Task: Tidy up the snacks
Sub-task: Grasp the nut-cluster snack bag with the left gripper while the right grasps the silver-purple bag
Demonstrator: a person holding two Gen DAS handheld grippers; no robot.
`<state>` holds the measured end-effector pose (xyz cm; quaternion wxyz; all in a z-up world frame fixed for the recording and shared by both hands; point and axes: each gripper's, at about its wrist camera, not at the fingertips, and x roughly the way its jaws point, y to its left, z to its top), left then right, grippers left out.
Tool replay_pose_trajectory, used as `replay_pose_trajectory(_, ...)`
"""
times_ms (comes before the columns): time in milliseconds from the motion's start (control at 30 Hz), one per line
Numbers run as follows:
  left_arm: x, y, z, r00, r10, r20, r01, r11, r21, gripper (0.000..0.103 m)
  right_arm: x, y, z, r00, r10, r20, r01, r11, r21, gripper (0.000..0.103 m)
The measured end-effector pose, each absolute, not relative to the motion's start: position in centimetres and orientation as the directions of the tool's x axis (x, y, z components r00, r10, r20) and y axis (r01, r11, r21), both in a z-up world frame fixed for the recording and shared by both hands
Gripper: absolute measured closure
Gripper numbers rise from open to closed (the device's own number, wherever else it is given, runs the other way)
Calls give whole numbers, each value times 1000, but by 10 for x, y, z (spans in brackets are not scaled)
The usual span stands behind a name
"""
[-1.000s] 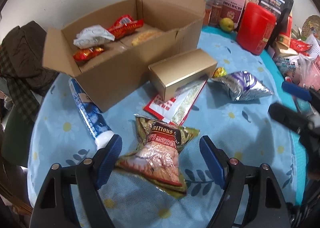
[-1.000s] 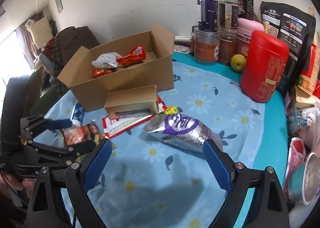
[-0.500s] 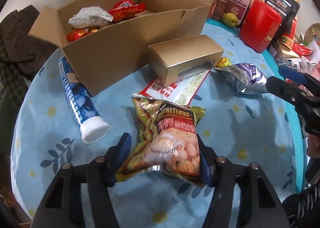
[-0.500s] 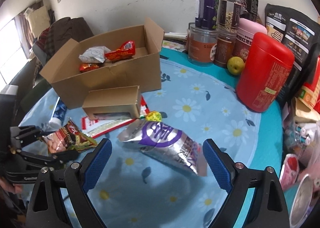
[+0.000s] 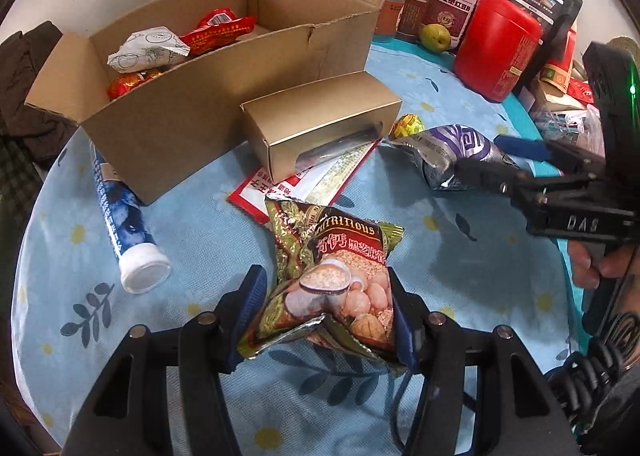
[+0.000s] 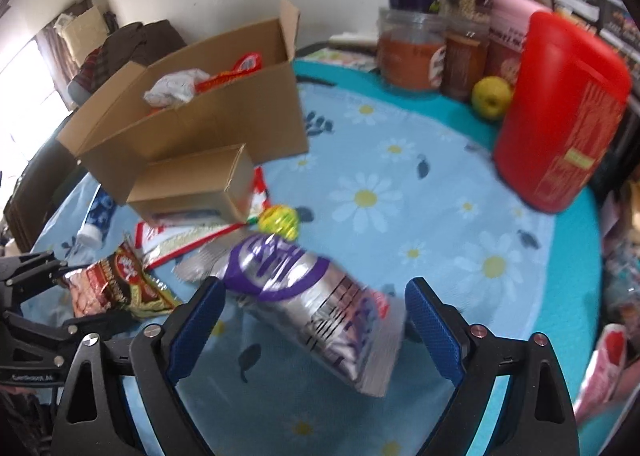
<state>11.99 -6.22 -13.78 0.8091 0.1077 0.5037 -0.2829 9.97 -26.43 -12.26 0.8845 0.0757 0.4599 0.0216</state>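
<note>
Now the left tongs (image 5: 322, 314) squeeze a snack bag (image 5: 336, 276) near the front edge of the counter (image 5: 200, 240). The right tongs (image 6: 316, 320) are closing around a purple bag (image 6: 304, 296), pads not pressing it yet. The cardboard box (image 5: 192, 111) sits at the back.

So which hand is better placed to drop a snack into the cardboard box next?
Left. The left gripper already clamps the cereal packet, near the cardboard box. The right gripper is closing around the silver-purple bag, not yet gripping.
</note>
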Motion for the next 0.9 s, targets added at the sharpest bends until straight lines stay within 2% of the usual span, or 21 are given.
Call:
replay_pose_trajectory(67, 121, -60, -139, 319, -357, -878, 560, 818, -129, 46, 97, -260, -124, 574, 125, -809, 15, 987, 163, 23)
replay_pose_trajectory(167, 121, -55, -139, 309, -363, -879, 553, 820, -144, 46, 90, -252, -122, 580, 118, -806, 12, 988, 153, 32)
replay_pose_trajectory(267, 119, -51, -138, 307, -365, -879, 546, 824, -151, 46, 82, -243, -121, 566, 121, -816, 18, 987, 159, 34)
replay_pose_trajectory(700, 105, -30, -132, 311, -384, -869, 514, 837, -185, 46, 54, -196, -113, 544, 222, -809, -69, 973, 221, 34)
replay_pose_trajectory(833, 101, -28, -137, 304, -372, -877, 521, 835, -174, 46, 55, -196, -105, 565, 180, -805, -58, 982, 179, 34)
replay_pose_trajectory(900, 100, -29, -139, 296, -366, -882, 525, 834, -170, 46, 61, -201, -102, 578, 157, -801, -45, 986, 162, 31)
